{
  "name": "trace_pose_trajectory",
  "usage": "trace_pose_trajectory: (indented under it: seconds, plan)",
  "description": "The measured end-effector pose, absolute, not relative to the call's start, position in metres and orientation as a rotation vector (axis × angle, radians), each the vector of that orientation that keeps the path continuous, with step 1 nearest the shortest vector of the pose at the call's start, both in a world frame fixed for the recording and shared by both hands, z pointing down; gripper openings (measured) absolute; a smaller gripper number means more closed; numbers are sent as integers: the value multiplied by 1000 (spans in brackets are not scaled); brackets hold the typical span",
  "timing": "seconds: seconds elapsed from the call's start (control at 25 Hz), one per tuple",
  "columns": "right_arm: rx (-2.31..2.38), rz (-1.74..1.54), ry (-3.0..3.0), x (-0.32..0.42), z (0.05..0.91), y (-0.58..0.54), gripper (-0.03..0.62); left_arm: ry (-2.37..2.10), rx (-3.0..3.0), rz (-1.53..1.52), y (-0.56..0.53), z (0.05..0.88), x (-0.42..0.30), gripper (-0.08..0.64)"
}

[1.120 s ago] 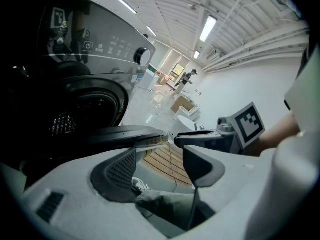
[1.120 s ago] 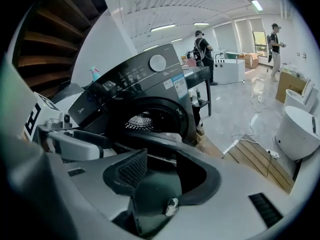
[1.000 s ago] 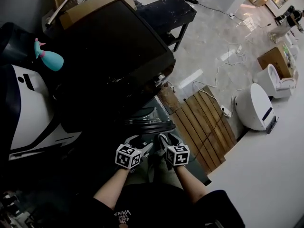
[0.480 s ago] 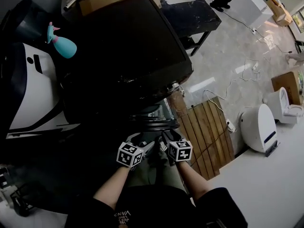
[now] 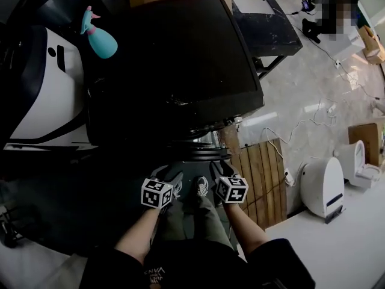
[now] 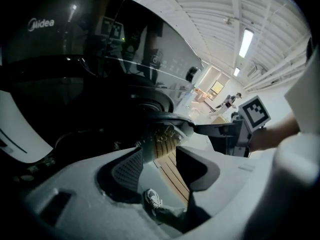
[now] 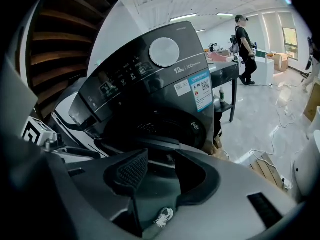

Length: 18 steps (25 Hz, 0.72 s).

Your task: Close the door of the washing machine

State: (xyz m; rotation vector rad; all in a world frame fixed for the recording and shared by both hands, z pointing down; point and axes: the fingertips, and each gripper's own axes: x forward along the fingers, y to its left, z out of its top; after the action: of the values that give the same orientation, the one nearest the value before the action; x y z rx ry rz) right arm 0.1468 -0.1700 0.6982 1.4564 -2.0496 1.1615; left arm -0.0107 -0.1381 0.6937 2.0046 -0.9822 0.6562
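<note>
The door [image 5: 197,153] stands open, swung out from the front of the dark washing machine [image 5: 180,59] towards me. In the head view I see it almost edge-on, just above both claws. Over the last second my view has swung so the machine sits nearer the middle. The two claws have drawn a little apart, one to each side of the door's outer edge, and neither touches it yet as far as I can tell. The left claw [image 5: 170,176] has just been narrowing its jaws, yet nothing sits between them. Through the gap in its own view I see only the wooden pallet [image 6: 167,159] and my shoe [image 6: 155,201]. The right claw [image 5: 218,172] has eased in only slightly and gapes wide, also empty, looking up at the machine's front and the dark round opening [image 7: 160,126]. I take this as lining up for a push, so the closing itself has not started. A blue spray bottle [image 5: 99,41] stands off to the left, well clear.
</note>
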Motion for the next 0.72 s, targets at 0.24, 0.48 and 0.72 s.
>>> trace_pose_trajectory:
  seconds: [0.24,0.48,0.72]
  plan:
    - [1449,1083,-2085,145,699,-197,141,-1185,1962,593,-159,693,-39,106]
    - [1425,1066,-2097,132,703,-220,110,-1310,1927,553,-172,690,-61,15]
    - [1448,1063,-2111,124,700,-237,71,-1356,1888,537,-181,694,-70,9]
